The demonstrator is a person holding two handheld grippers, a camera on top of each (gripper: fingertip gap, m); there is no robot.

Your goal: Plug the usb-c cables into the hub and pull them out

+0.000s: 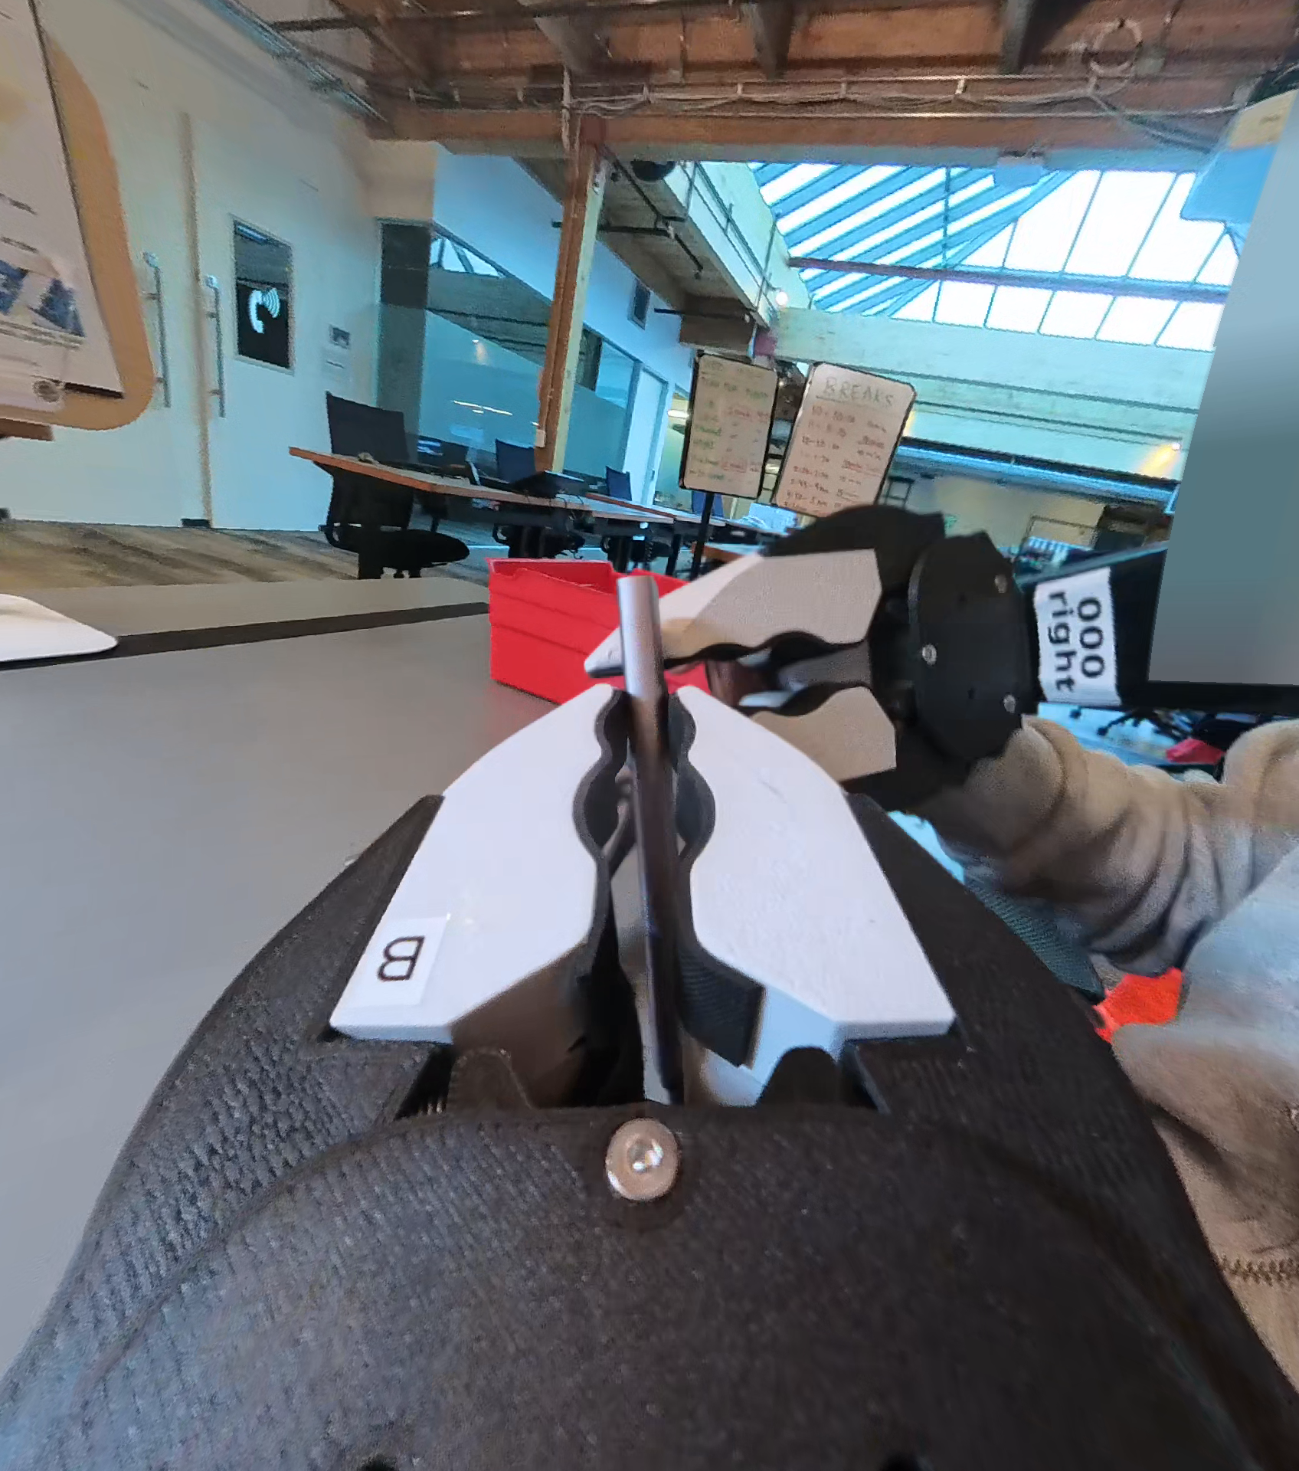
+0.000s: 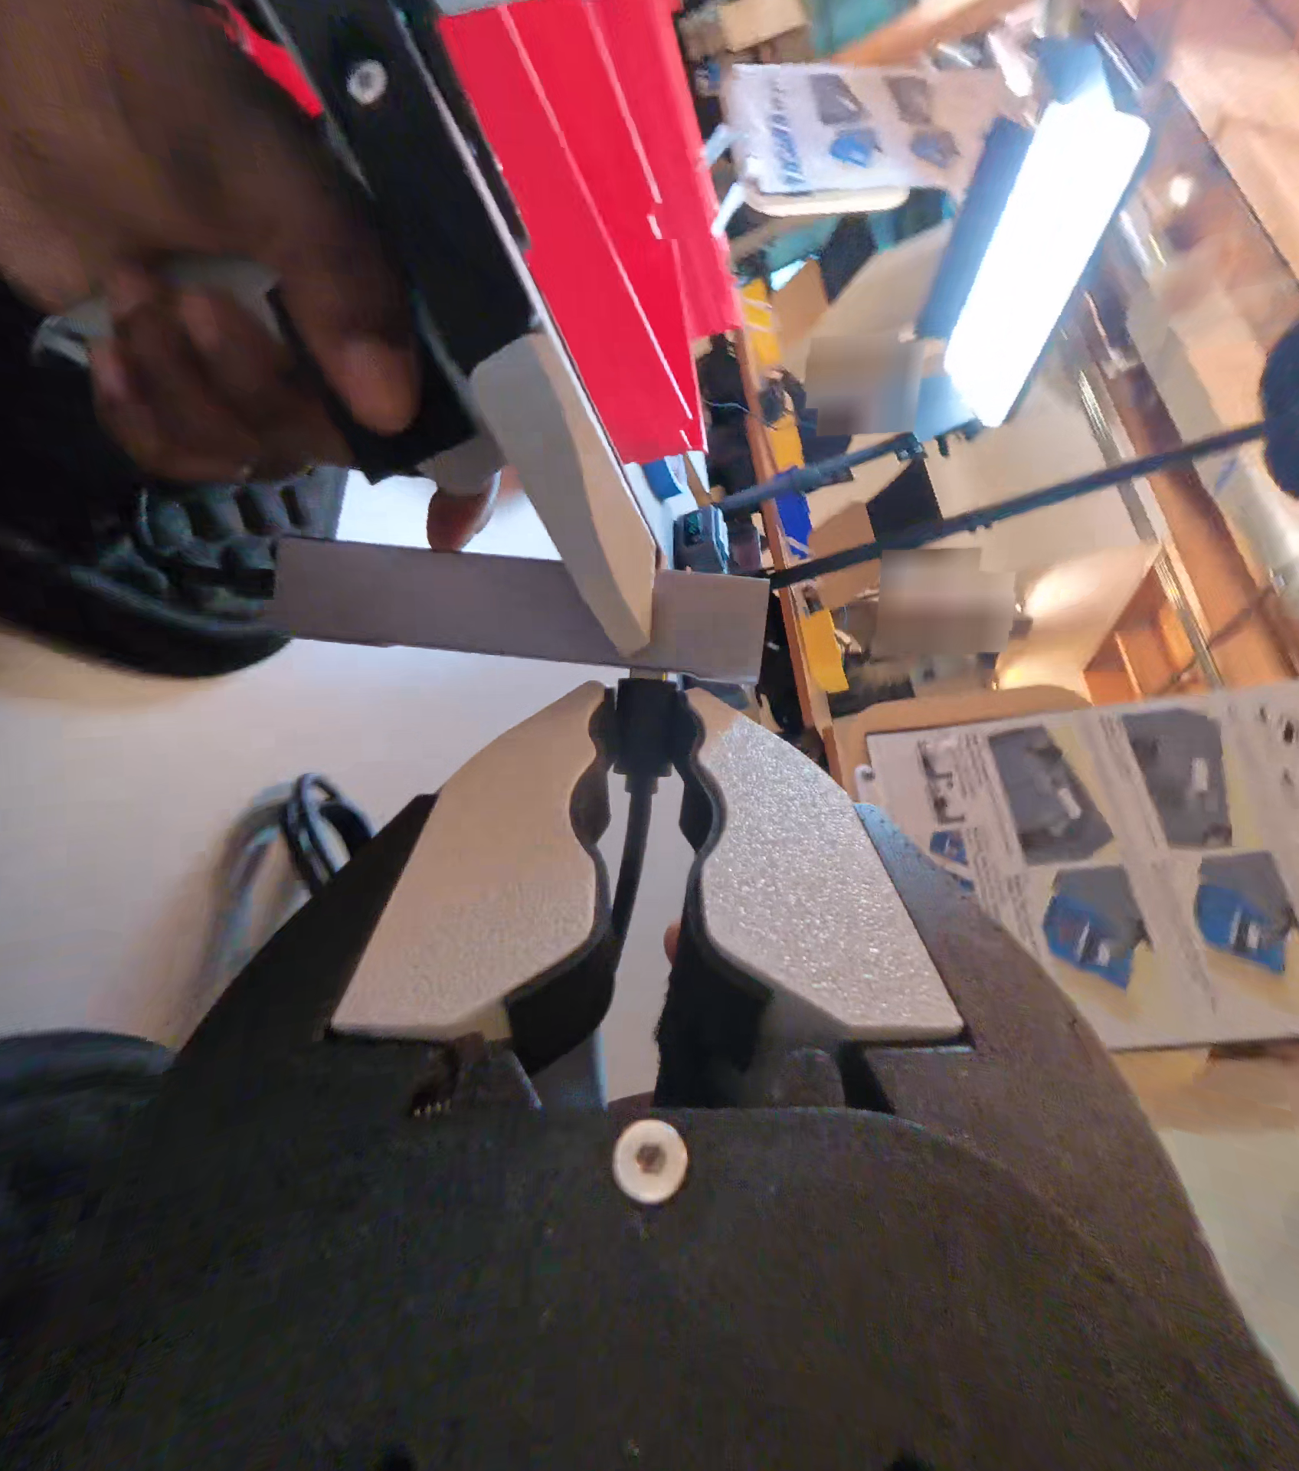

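Hub [image 1: 642, 716], a slim grey bar, clamped edge-on between the tips of left gripper [image 1: 645, 700], raised above grey table [image 1: 193, 836]. Plug [image 2: 645, 728] of black cable [image 2: 630, 860] pinched by right gripper [image 2: 646, 700], its metal tip touching the hub's long edge [image 2: 471, 601]; how deep it sits, impossible to tell. Cable trailing back between the right fingers. Red bin [image 1: 551, 629] on the table beyond the hub. Coiled cables [image 2: 312, 828] lying left of the right gripper. Instruction sheet [image 2: 1156, 860] to the right.

Grey hub [image 2: 471, 597], black cable [image 2: 634, 836], red bin [image 1: 551, 629]
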